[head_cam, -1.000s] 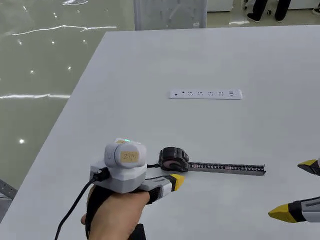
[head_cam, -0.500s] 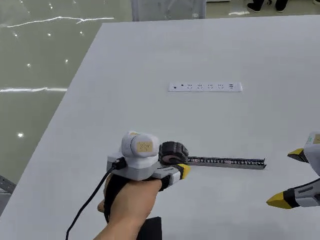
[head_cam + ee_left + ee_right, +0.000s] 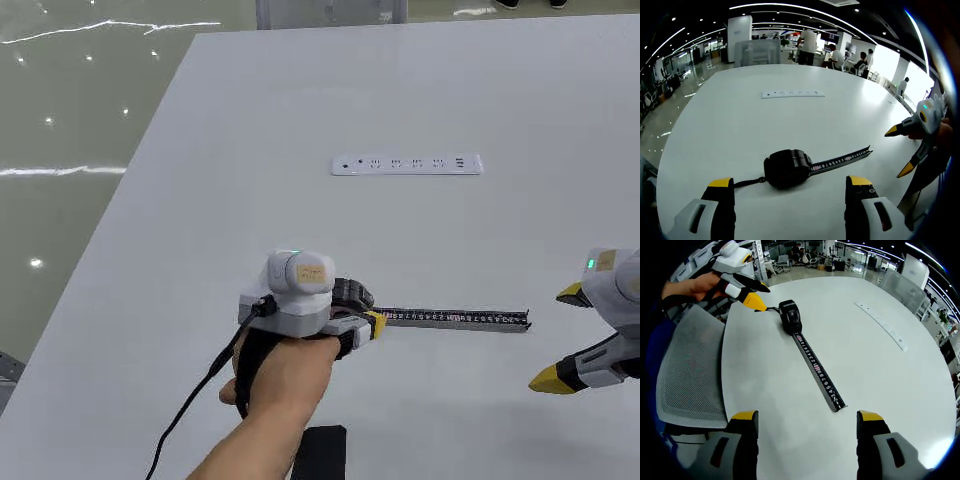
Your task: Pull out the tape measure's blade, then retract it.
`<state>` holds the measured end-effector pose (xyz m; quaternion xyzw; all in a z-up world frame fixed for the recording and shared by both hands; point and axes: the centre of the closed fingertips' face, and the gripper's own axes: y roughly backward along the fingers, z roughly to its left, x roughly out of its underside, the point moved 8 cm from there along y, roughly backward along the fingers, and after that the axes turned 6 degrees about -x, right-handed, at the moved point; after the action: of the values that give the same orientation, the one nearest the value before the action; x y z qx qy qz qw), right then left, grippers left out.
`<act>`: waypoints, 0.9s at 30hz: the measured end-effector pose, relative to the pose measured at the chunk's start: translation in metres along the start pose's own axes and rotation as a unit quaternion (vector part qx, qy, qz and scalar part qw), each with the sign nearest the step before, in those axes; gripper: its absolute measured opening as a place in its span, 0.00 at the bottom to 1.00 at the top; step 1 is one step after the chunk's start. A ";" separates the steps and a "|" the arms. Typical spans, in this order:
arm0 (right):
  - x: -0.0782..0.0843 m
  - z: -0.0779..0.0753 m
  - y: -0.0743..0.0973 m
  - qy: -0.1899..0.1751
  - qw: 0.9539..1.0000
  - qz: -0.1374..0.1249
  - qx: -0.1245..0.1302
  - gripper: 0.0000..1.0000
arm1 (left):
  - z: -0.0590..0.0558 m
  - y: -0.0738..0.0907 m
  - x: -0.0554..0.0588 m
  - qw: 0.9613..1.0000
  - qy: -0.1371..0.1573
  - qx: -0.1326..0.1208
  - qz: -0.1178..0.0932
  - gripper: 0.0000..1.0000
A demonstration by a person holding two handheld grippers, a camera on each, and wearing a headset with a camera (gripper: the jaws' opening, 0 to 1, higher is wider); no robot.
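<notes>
White surface [image 3: 300,120]: tape measure [image 3: 787,168] lies at 12 o'clock off your left fingers [image 3: 720,192], open, empty; blade [image 3: 817,372] runs lengthwise toward your right fingers [image 3: 867,422], open, empty.

A white power strip [image 3: 407,164] is lying flat on the big white table [image 3: 250,150], towards its far side, long edge running across the head view. A grey mesh chair [image 3: 687,370] is sitting just beside the table's edge, and another chair [image 3: 757,52] is standing at the far end. Several ppl [image 3: 807,42] are standing in the bkgd beyond it; the glossy floor [image 3: 70,120] is reflecting ceiling lights.
</notes>
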<state>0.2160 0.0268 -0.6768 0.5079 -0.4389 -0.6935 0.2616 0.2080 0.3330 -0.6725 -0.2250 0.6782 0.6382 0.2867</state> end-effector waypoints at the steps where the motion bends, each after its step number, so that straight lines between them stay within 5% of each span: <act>1: 0.000 -0.002 -0.002 0.003 1.000 0.003 -0.001 0.76 | 0.000 -0.001 0.000 1.000 0.002 -0.003 -0.001 0.88; 27: 0.009 -0.052 -0.043 0.081 0.995 0.054 -0.039 0.53 | -0.005 -0.050 0.004 0.999 0.041 -0.025 0.013 0.84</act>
<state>0.2647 0.0224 -0.7238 0.5271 -0.4160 -0.6517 0.3528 0.2380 0.3238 -0.7113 -0.2491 0.6762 0.6487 0.2449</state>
